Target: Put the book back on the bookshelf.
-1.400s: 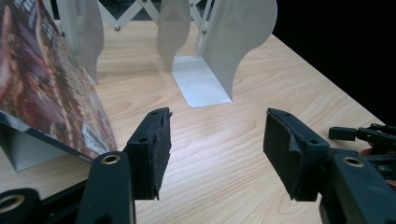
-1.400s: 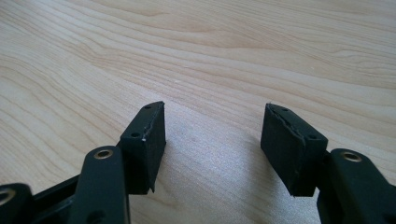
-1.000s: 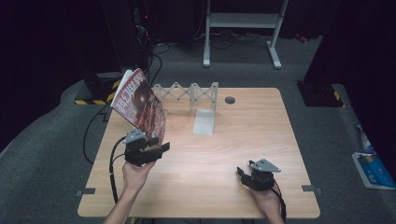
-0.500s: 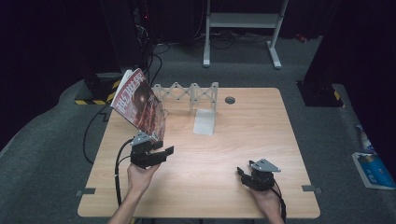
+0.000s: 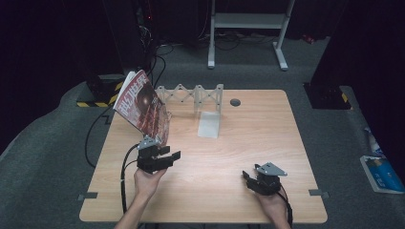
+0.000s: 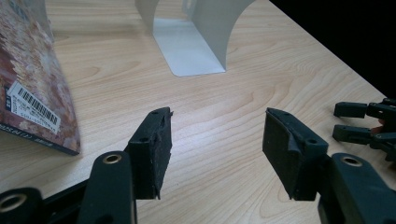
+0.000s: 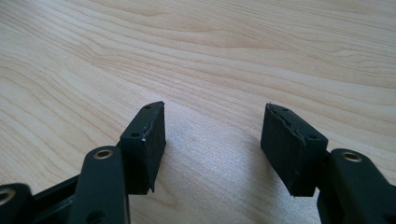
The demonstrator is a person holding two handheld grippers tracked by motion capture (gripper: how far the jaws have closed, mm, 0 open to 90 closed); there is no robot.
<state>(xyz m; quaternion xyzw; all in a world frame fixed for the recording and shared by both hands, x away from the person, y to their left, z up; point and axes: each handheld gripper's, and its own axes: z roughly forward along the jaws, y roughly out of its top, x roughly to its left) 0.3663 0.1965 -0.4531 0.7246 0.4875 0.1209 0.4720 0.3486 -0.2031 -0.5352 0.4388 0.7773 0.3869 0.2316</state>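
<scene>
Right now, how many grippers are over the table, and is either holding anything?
2. The left gripper is near the table's left side, just in front of the leaning magazine, jaws open and empty. The right gripper rests near the front right, also open and empty.

You see the magazine (image 6: 35, 88) cut off by the top and left edges of your left gripper view, so its cover print stays unreadable there, and the barcode label's digits are too small to read. The white bookend (image 6: 196, 32) loses its top to the upper edge. Your right gripper (image 6: 369, 123) is clipped at the right edge.
</scene>
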